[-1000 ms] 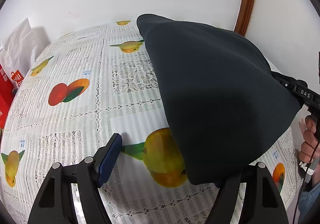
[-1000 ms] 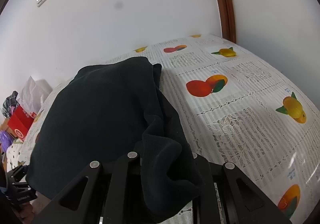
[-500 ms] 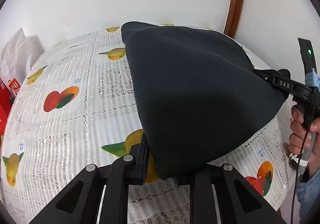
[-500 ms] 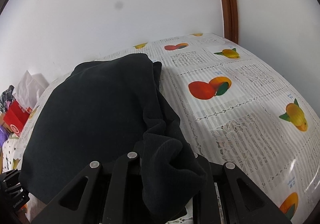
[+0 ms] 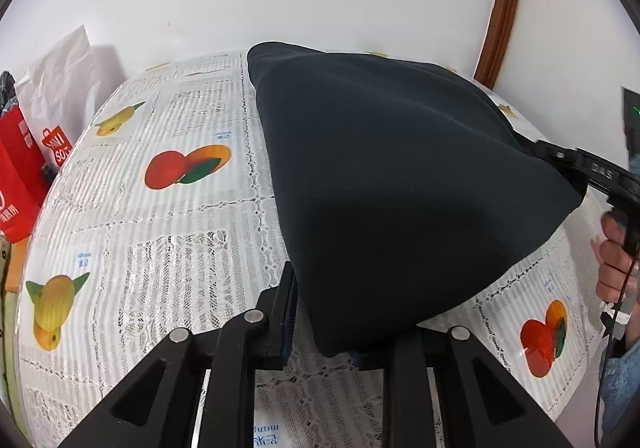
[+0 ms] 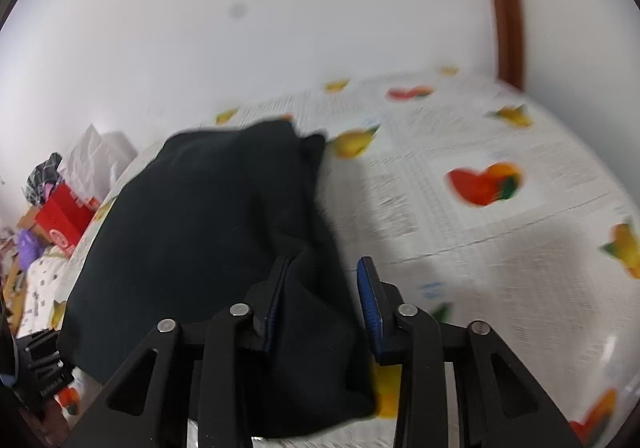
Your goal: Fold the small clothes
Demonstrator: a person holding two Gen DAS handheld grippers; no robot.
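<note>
**Dark garment between both my grippers**

The dark garment (image 5: 400,184) lies over the table's (image 5: 168,248) middle. My left gripper (image 5: 324,328) pinches its near corner, jaws just easing. My right gripper (image 6: 324,284) has just been opening, cloth loose between its pads.

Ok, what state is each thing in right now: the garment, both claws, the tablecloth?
Black garment: folded over, lying on the table, corners at both claws.
Left claw: closed on a garment corner.
Right claw: just been opening, cloth loose between the fingers.
Fruit-print tablecloth: spread flat.
</note>
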